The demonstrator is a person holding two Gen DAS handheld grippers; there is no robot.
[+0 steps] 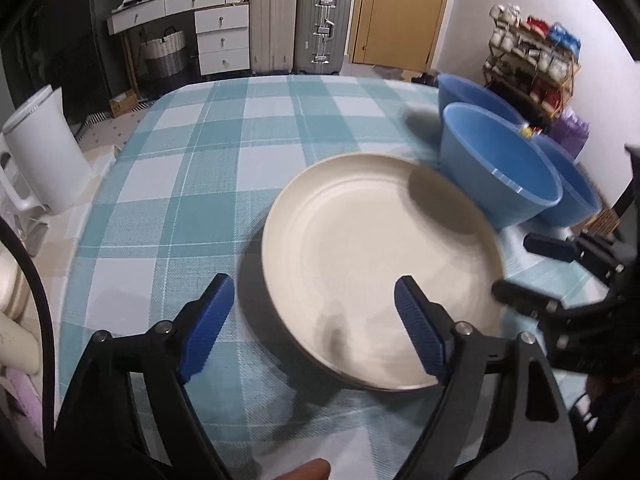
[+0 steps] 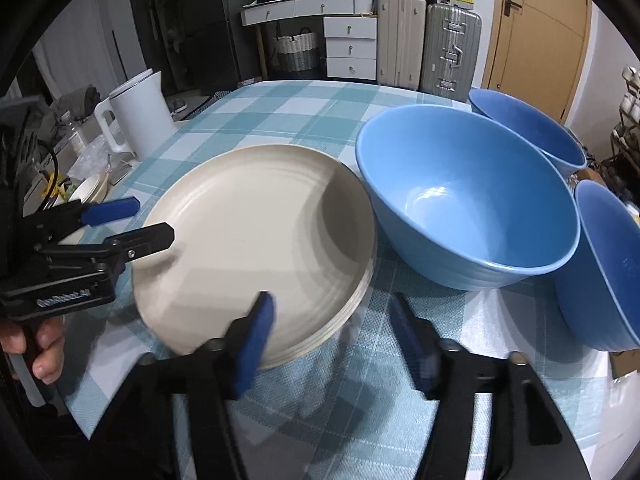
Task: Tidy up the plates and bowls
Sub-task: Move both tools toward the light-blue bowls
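Note:
A stack of cream plates (image 1: 360,248) (image 2: 256,232) lies on the checked tablecloth (image 1: 208,152). My left gripper (image 1: 314,292) is open over the stack's near-left rim, one finger above the plate and the other above the cloth. In the right wrist view this gripper (image 2: 150,221) hangs at the stack's left edge. My right gripper (image 2: 331,308) is open astride the stack's near-right rim, and its pads are not pressing; it also shows in the left wrist view (image 1: 516,266). Three blue bowls stand to the right: a large one (image 2: 460,200) (image 1: 500,168) touching the plates, one behind (image 2: 528,128), one at the right edge (image 2: 612,264).
A white kettle (image 1: 44,148) (image 2: 136,112) stands at the table's left edge beside clutter and small dishes (image 2: 90,188). Behind the table are suitcases (image 2: 452,48), white drawers (image 2: 350,44) and a wooden door (image 2: 536,28). A shelf rack (image 1: 532,60) stands to the right.

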